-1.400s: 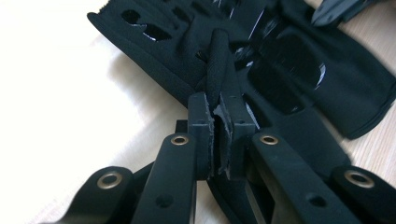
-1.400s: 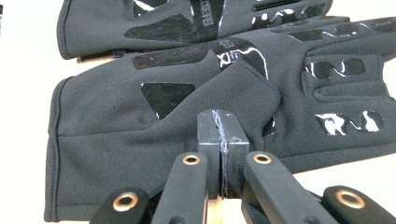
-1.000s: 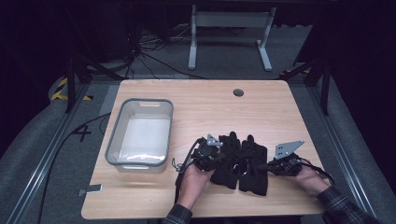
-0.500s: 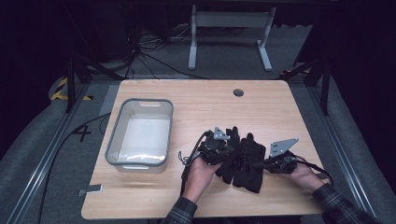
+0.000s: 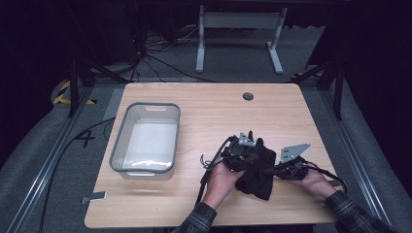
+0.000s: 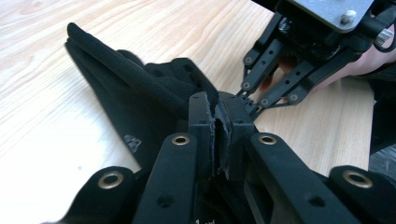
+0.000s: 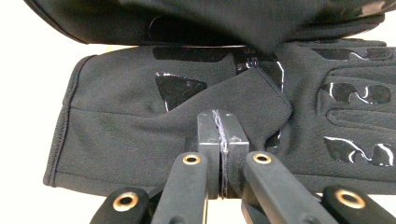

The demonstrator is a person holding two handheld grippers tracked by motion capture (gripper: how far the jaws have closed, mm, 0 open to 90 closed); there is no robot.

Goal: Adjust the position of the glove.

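A pale wooden surface (image 5: 204,111) with a round cable hole (image 5: 248,96) stands on grey carpet floor (image 5: 43,160) in a dark room. Behind it a white metal stand (image 5: 238,29) rises among black cables (image 5: 155,58), and yellow-black hazard tape (image 5: 63,92) marks the floor at left

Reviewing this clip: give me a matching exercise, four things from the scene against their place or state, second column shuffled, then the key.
Things:
1. black fabric gloves
2. clear plastic bin with a grey rim
3. left tool
4. small dark round hole in the wooden tabletop

Places or states:
A. near the table's far edge
B. on the table's left part, nothing in it
C. gripped from both sides, near the table's front edge
D. jaws shut on black fabric

Pairs: 1-C, 2-B, 3-D, 4-A
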